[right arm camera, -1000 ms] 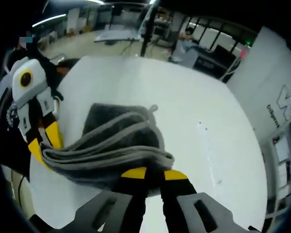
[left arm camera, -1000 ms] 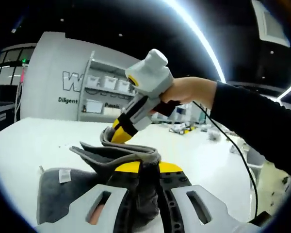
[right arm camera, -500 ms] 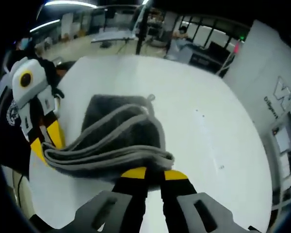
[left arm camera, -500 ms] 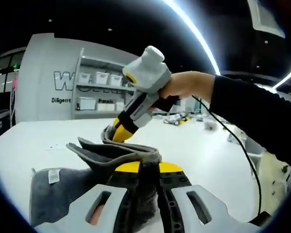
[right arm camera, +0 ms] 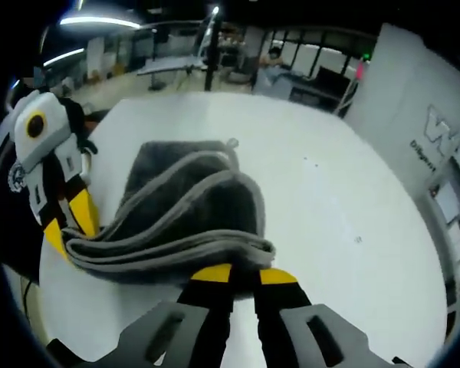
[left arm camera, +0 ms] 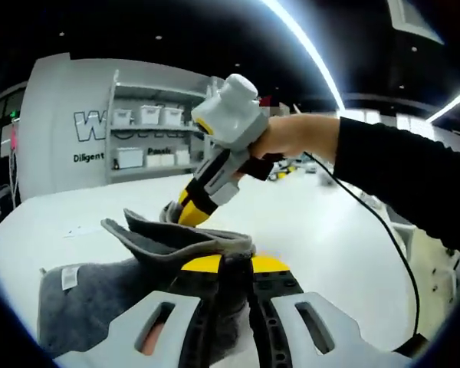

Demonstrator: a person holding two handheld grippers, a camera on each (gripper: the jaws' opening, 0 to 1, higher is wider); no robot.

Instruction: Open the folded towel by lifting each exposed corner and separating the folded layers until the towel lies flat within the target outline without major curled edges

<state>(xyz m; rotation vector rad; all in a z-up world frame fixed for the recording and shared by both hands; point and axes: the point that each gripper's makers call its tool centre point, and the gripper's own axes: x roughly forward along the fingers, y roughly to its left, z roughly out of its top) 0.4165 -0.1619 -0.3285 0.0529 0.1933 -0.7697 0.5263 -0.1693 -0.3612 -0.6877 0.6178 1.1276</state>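
Grey towel: raised off white desk, layers hanging.
Left claw: clenched on towel edge.
Right claw: angled downward, clamping opposite corner.

sleeve: black, long | right gripper: grey body, yellow-black jaws, black cable
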